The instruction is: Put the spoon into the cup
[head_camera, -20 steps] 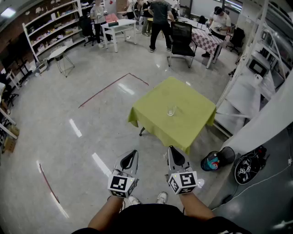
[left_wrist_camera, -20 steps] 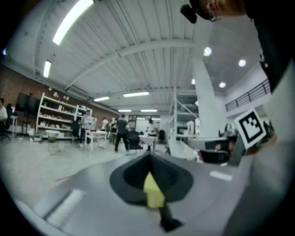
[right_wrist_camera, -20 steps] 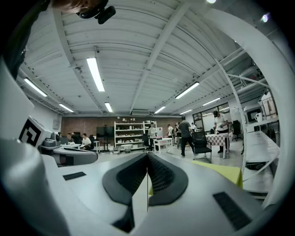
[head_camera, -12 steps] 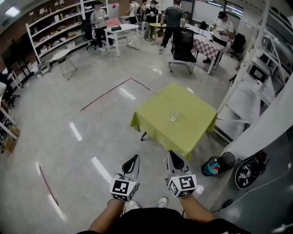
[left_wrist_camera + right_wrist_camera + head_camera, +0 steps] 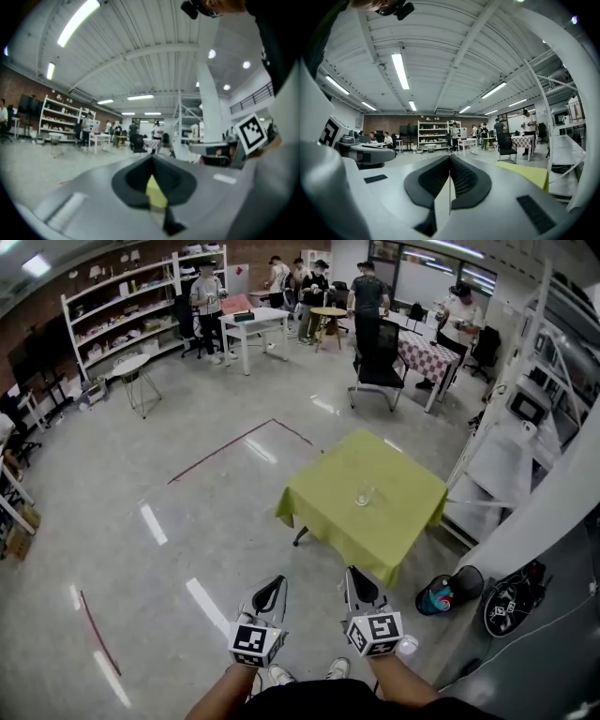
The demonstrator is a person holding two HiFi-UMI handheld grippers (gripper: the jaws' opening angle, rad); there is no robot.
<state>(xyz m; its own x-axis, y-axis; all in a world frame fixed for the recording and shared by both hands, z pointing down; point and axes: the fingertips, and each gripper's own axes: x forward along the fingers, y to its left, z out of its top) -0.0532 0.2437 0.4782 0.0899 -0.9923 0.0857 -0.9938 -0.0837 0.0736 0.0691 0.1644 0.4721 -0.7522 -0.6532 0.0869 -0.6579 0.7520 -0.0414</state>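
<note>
On yellow-green table (image 5: 405, 480), upright glass cup (image 5: 364, 494)

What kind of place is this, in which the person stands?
Probably a big shared workshop or lab hall: open storage shelves against a brick wall, several work tables with people around them, and a red tape line on the shiny floor.
</note>
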